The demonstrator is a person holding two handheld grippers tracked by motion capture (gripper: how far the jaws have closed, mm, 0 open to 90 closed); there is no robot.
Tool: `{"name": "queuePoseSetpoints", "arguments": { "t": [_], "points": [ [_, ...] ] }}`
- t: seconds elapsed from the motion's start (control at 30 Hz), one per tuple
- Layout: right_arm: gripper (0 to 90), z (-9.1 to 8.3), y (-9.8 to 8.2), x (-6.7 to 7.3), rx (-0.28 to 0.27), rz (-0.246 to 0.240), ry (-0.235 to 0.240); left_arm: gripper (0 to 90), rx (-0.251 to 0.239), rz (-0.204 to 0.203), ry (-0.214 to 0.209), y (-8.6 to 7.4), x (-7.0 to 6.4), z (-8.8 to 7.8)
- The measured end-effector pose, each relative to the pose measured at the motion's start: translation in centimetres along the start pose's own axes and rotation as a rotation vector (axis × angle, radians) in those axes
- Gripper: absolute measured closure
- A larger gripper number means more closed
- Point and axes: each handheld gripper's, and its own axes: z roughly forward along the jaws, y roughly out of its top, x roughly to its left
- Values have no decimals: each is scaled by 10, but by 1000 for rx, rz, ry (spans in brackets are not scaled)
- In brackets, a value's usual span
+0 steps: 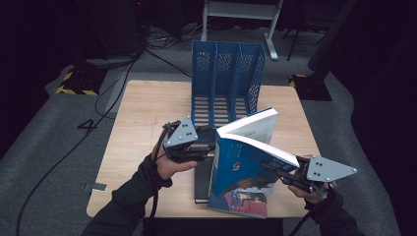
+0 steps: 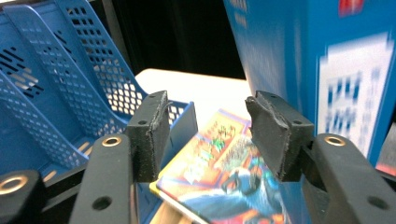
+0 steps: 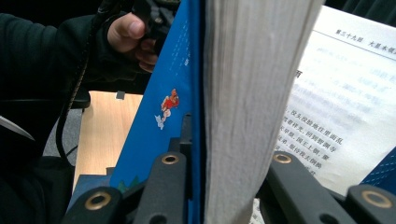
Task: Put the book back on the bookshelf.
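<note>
- Dark room, grey carpet; light wooden table [image 1: 147, 113] carries the work.
- Right gripper [image 1: 281, 172] pinches a thick blue-covered book [image 1: 246, 162], jaws on either side of cover and page block, and holds it upright with the front part fanned open.
- Left gripper [image 1: 209, 146], just beside that book's spine side, stands spread with nothing between the pads [image 2: 152, 135].
- Under the raised book: a second colourful book [image 1: 243, 202] and a dark book [image 1: 202, 179], both flat.
- Beyond both grippers: blue file rack [image 1: 227, 78], three slots, none filled.
- Judged step: carrying the book to the rack. Next: close it, align the spine with a slot, slide it in upright.
</note>
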Motion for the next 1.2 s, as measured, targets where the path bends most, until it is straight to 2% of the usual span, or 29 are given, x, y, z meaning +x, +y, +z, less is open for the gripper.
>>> {"name": "queuePoseSetpoints", "arguments": {
  "t": [0.07, 0.17, 0.2, 0.3, 0.33, 0.37, 0.43, 0.53, 0.63, 0.67, 0.7, 0.77, 0.8, 0.87, 0.9, 0.97, 1.13, 1.2],
  "points": [
    [772, 0, 0, 1, -2, -3, 1, 424, 33, 5, 2, -5, -2, -1],
    [771, -1, 1, 3, -2, -8, 1, 391, 76, 3, -29, -12, -4, -4],
    [771, -1, 0, 3, -2, -7, 2, 385, 87, 10, -21, -15, -6, -4],
    [771, -2, 0, 3, -2, -5, 4, 377, 112, 15, -32, -21, -8, -4],
    [771, -2, 0, 3, -2, -7, 5, 357, 119, 7, -34, -24, -9, -5],
    [771, -2, 0, 3, -2, -7, 4, 351, 119, -8, -68, -29, -8, -7],
    [771, -3, 0, 4, -2, -6, 4, 337, 130, -28, -88, -34, -10, -9],
    [770, -3, 0, 6, -3, -13, 2, 336, 114, -58, -128, -40, -15, -10],
    [769, -4, 0, 6, -7, -18, 5, 312, 115, -51, -136, -40, -23, -7],
    [769, -4, 0, 7, -8, -18, 6, 271, 114, -38, -163, -40, -27, -4],
    [768, -5, 0, 7, -5, -18, 5, 257, 106, -45, -174, -39, -29, -3],
    [767, -5, 0, 8, -6, -15, 7, 279, 95, -60, -180, -39, -29, -2],
    [766, -5, 0, 8, -7, -16, 9, 283, 82, -80, -193, -39, -31, 2],
    [763, -5, 1, 9, -4, -29, 11, 281, 88, -80, -197, -39, -32, 5],
    [762, -6, 1, 9, -3, -34, 12, 282, 90, -82, -223, -39, -34, 12],
    [761, -6, 1, 9, -3, -36, 15, 305, 89, -76, -220, -37, -36, 19],
    [750, -6, 2, 10, 7, -46, 8, 387, 46, -86, -260, -29, -40, 36],
    [745, -7, 2, 10, 10, -52, 5, 400, 39, -67, -258, -24, -42, 40]
  ]
}}
